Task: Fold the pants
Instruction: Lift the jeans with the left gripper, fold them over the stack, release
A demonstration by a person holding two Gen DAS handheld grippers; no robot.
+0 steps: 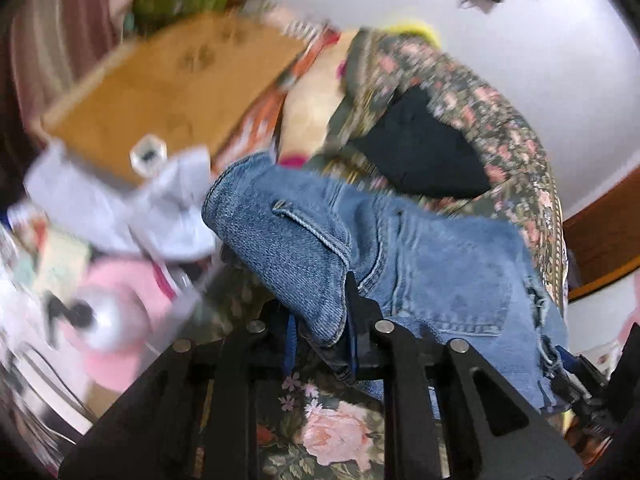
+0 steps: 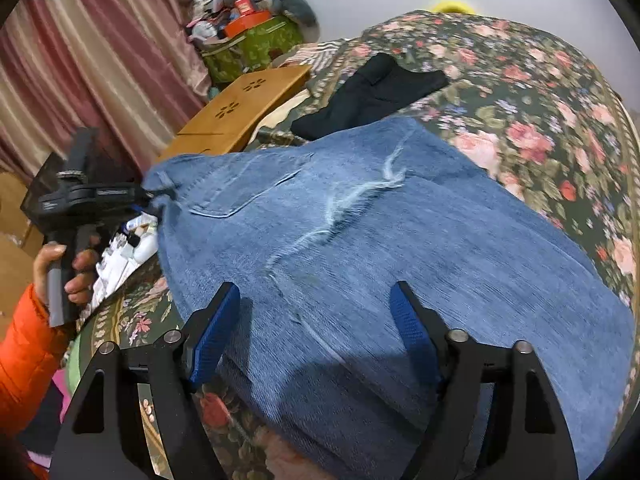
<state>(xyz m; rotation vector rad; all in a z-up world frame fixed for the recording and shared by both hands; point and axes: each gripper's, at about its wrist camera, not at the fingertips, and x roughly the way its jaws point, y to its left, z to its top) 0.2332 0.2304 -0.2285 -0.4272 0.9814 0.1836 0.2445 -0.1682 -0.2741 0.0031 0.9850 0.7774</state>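
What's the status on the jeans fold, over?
Left tool shut on jeans waistband corner. Right tool open above denim. Black garment lies apart on the floral bedspread, not in the way.

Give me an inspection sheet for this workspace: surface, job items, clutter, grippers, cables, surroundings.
Surface: floral bedspread, rumpled.
Job's things: blue jeans spread across the bedspread, back pocket up, frayed pale tear across the middle; one edge lifted.
Clutter: black garment beyond the jeans; wooden lap table at the bed's edge; papers and small items beside it, blurred.
Grippers: left gripper shut on the jeans' edge; right gripper open above the denim, its blue pads apart and not pressing.
Cables: nothing seen.
Surroundings: striped pink curtain, green box piled with things, pale wall.
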